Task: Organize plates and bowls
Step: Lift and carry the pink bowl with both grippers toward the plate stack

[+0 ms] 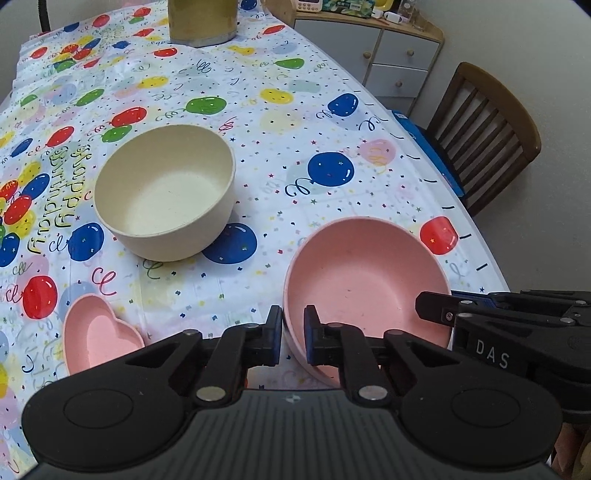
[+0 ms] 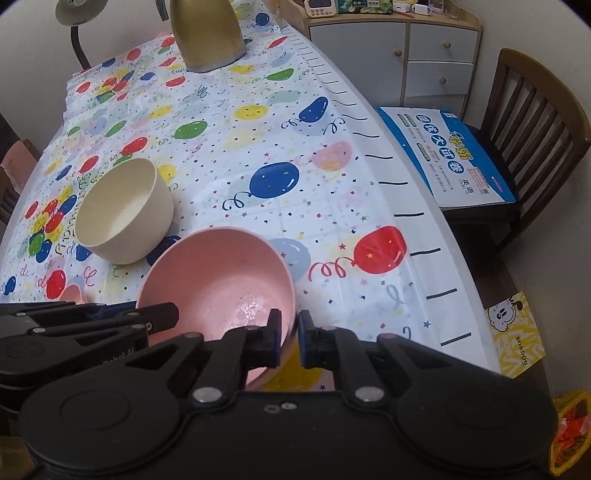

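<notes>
The pink bowl (image 1: 364,291) sits at the near edge of the table (image 2: 417,236), tilted, with its rim clamped on two sides. My left gripper (image 1: 293,334) is closed narrow on the bowl's left rim, one finger inside the wall and one outside. My right gripper (image 2: 288,338) is closed narrow on the bowl's right rim (image 2: 218,284) in the same way, inner finger inside the bowl, outer finger outside. Each gripper appears in the other's view, at the opposite side of the bowl.

The cream bowl (image 1: 164,192) stands upright further in on the table, near the pink bowl but apart from it. The pink heart-shaped dish (image 1: 101,338) lies to the left of my left gripper, apart from both bowls.

The balloon tablecloth (image 1: 258,122) covers the table. The gold kettle (image 2: 208,33) stands at the far end. The wooden chair (image 2: 535,122) stands beside the table, carrying the blue-and-white box (image 2: 448,155)
</notes>
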### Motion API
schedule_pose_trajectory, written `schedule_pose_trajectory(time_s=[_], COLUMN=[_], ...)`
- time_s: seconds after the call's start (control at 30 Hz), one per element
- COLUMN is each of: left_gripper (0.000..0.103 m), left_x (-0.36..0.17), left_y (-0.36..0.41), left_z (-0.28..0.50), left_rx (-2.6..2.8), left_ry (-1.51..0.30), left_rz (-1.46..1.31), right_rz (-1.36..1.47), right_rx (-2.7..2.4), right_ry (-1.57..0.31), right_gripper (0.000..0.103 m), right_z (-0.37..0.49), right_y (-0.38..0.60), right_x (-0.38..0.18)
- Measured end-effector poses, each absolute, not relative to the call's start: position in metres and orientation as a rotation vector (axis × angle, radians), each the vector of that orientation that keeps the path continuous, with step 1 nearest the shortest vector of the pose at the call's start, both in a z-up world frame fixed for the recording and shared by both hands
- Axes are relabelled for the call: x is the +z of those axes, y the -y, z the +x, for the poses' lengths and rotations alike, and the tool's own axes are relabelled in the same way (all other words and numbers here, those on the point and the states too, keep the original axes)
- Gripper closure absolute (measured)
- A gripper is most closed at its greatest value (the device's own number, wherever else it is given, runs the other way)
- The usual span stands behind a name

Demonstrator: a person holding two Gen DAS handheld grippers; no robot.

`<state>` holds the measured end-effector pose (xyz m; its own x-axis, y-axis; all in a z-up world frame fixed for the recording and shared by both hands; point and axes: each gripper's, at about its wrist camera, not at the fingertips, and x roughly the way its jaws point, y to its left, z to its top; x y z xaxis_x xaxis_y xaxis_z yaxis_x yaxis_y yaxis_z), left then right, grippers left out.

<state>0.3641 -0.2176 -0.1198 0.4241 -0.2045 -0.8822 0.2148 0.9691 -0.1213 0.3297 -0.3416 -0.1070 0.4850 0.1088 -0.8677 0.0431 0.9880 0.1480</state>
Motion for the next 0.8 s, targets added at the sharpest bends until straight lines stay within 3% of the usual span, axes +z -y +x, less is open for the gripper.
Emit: schedule_pose_trajectory(time_s=[0.8], left_gripper=[0.091], left_x=[-0.08], left_y=[0.213], left_z=[0.26], left_rx=[-0.276], left_ry=[-1.176], left_rz=[-0.006], right_rz=[0.152], right_rx=[0.101], right_ry=[-1.108], right_gripper=[0.095], right_z=[0.242], right_y=[0.345], right_x=[-0.076])
